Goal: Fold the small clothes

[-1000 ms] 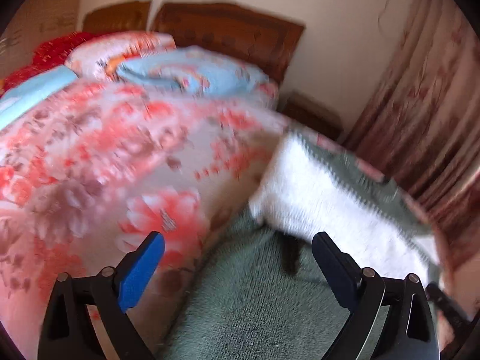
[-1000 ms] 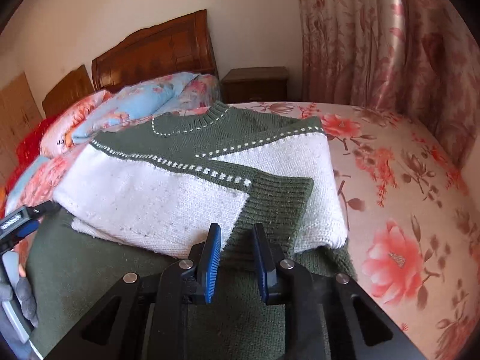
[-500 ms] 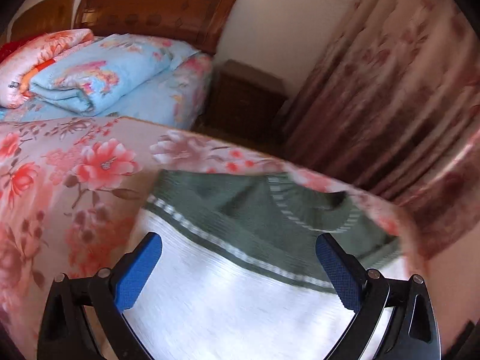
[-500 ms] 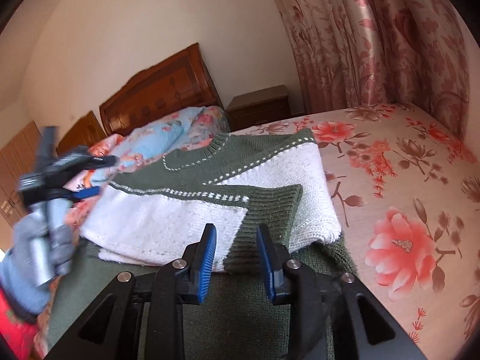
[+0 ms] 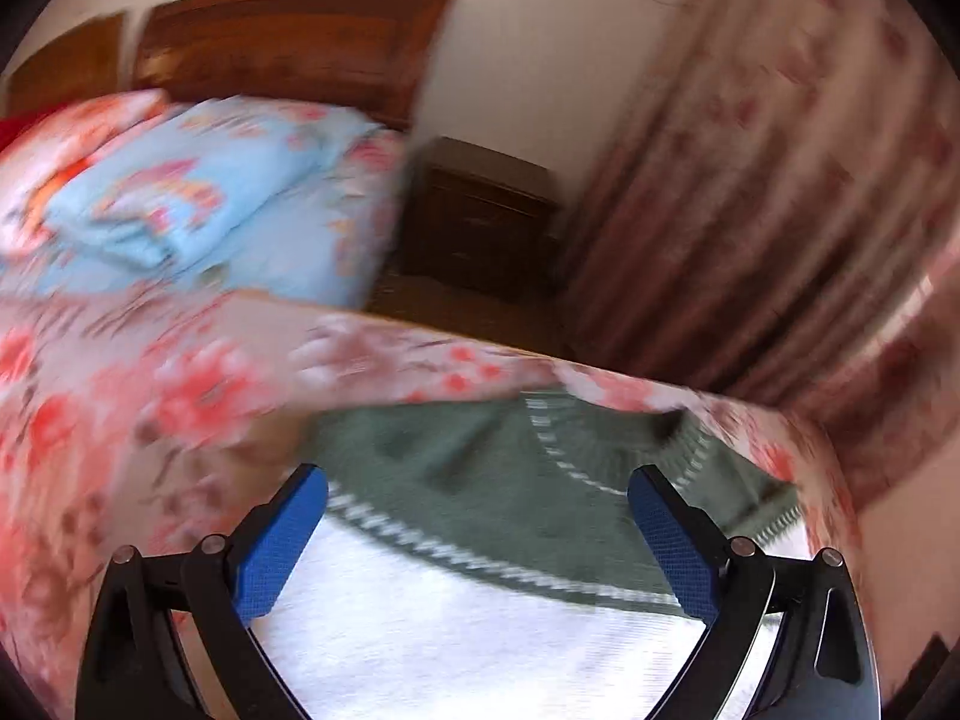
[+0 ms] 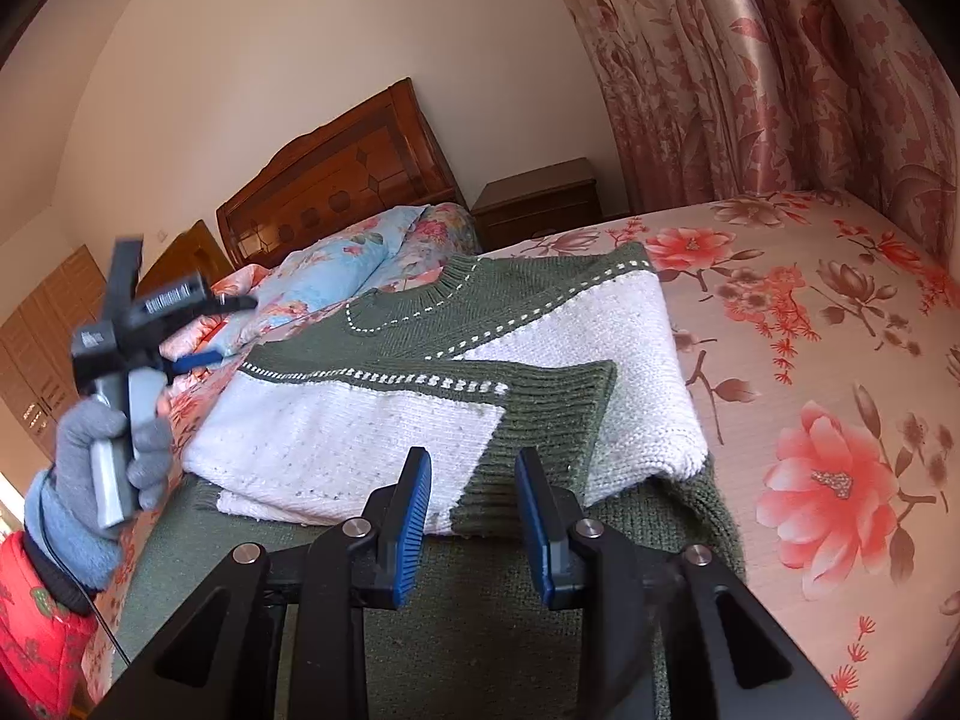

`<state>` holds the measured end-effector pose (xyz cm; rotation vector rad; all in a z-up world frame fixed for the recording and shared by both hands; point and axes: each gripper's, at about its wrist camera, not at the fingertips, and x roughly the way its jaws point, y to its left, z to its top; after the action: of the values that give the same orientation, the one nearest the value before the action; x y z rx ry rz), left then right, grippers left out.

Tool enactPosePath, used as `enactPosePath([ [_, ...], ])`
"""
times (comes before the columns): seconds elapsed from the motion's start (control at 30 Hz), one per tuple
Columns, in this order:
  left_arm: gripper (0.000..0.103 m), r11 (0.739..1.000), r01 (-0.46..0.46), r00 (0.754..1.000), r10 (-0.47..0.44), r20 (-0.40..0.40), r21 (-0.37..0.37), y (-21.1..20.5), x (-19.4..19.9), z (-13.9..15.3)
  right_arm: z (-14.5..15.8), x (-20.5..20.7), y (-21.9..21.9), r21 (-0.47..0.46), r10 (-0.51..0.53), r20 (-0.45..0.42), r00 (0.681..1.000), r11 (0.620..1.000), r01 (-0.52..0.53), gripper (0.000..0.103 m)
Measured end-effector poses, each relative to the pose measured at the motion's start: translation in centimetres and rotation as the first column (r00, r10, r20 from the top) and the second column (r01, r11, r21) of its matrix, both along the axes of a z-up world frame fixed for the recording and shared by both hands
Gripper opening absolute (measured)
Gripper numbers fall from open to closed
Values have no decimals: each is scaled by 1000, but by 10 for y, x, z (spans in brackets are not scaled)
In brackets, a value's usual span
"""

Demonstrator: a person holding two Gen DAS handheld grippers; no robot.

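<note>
Lying partly folded on the floral bedspread (image 6: pixel 810 324), the green-and-white sweater (image 6: pixel 372 432) leaves bare bedding toward the curtain (image 6: pixel 780 60). At its near edge the right gripper (image 6: pixel 474 480), jaws just opened narrowly, holds nothing; the left gripper (image 5: pixel 477 510) hovers wide open over the sweater's collar (image 5: pixel 600 450).

grey glove (image 6: pixel 105 450), red floral sleeve (image 6: pixel 36 618), black blue-padded hand-held gripper (image 6: pixel 474 516).
</note>
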<state>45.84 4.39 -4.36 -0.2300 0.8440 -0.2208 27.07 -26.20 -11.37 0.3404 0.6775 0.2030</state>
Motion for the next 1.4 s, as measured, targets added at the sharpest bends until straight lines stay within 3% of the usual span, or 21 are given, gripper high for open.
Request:
enactPosePath([
  [0.07,103,996,6,999,-2,-35,92,-12,14,-15,-1,1,1,-1,3,-7,1000,1000,-3,29],
  [0.13,103,990,-26,991,44,-125,139,-8,34,-48,-1,1,1,3,2,-7,1000,1000,-2,29],
  [0.2,103,977,-48,993,68,-93,207,-9,41,-53,-1,1,0,8,4,-6,1000,1000,-4,29],
  [0.3,103,971,-63,988,93,-124,230,-13,47,-51,-2,1,0,10,8,-7,1000,1000,-8,29],
  [0.37,103,982,-37,993,56,-101,185,-18,41,-38,-2,0,-1,11,10,-6,1000,1000,-10,29],
  [0.47,103,982,26,998,-13,-68,188,-32,40,-23,-2,1,-1,11,13,-8,1000,1000,-12,29],
  [0.53,103,978,43,996,-25,-91,206,-41,50,-30,-2,1,0,9,15,-12,1000,1000,-15,29],
  [0.63,103,969,29,979,22,-202,246,-42,70,-64,-3,2,-1,12,15,-14,1000,1000,-15,29],
  [0.8,103,949,27,988,23,-153,314,-52,70,-64,-3,2,0,11,17,-18,1000,1000,-17,30],
  [0.9,103,957,-47,998,55,-21,286,-45,39,-42,-3,2,-1,14,17,-17,1000,1000,-16,30],
  [1.03,103,985,-40,995,23,102,170,-36,-36,-9,-3,1,-1,19,16,-17,1000,1000,-16,30],
  [1.2,103,979,8,997,-23,72,201,-30,-100,-18,-3,1,-3,29,20,-16,1000,999,-20,30],
  [1.27,103,983,7,999,-14,35,182,-23,-129,-22,-3,2,-3,33,33,-19,999,999,-32,30],
  [1.4,103,974,52,998,-55,7,220,-28,-155,-37,2,-6,20,-6,122,-44,991,992,-123,30],
])
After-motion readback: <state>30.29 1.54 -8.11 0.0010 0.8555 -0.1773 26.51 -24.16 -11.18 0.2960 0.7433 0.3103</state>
